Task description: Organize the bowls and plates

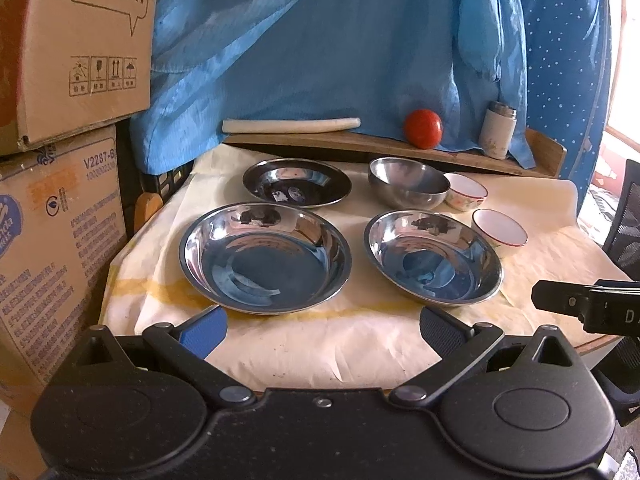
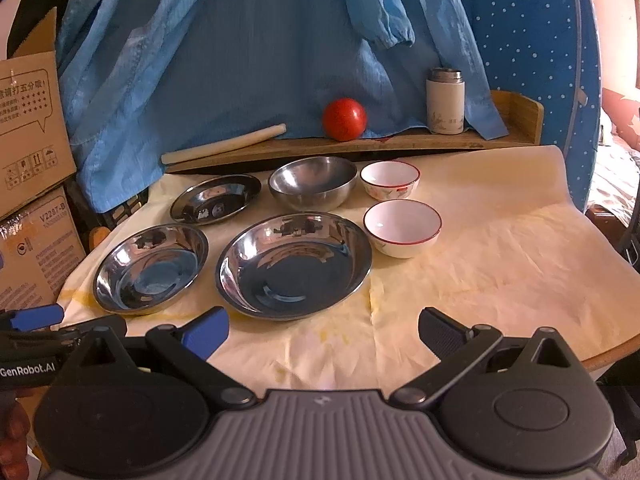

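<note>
Hovering at the table's near edge, both empty and spread wide: left gripper (image 1: 322, 326), right gripper (image 2: 324, 326). Beyond, on cream paper (image 2: 480, 280): two large shiny steel plates (image 2: 294, 264) (image 2: 152, 268), side by side. Judged light, rigid, slippery; best pinched at the thin rim. Farther back: red-rimmed white ceramic bowls (image 2: 402, 228) (image 2: 390, 180), judged fragile; deep steel bowl (image 2: 312, 182); small steel plate (image 2: 216, 198).
</note>
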Demonstrator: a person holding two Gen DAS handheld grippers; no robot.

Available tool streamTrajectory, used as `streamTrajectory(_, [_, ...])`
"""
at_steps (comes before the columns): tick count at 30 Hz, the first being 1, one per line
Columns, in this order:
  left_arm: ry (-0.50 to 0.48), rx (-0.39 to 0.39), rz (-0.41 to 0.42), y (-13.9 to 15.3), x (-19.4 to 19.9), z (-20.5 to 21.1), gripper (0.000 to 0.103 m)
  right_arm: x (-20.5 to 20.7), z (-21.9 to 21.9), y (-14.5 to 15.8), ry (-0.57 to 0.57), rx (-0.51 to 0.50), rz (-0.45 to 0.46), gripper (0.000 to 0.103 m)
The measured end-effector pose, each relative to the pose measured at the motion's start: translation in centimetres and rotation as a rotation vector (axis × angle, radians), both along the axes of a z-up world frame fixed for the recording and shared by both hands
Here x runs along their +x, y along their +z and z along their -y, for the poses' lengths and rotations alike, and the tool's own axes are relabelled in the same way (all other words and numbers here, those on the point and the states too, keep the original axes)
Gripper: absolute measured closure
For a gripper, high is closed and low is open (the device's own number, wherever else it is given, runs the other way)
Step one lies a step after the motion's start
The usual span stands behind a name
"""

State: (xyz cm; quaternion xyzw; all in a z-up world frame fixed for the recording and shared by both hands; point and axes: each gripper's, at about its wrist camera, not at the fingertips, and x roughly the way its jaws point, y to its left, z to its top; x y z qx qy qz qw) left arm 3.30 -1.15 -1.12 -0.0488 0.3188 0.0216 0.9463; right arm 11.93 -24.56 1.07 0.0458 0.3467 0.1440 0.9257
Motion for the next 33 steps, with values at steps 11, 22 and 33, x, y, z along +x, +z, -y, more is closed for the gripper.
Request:
streamTrajectory(11, [0.058, 0.003, -0.043, -0.3, 2.2, -0.1, 0.001, 3.3, -0.2, -0.4, 0.060, -0.010, -0.024, 0.000])
streamTrajectory(22, [0.283, -0.027, -0.070, 0.4, 6.3, -1.9, 0.001, 10.2, -1.3, 0.4, 0.255, -0.016, 0.028, 0.000])
streamTrajectory(33, [0.532, -0.124, -0.137, -0.9, 8.9, -3.4, 0.001, 15.8, -2.5, 0.5, 0.564, -0.043, 0.101, 0.000])
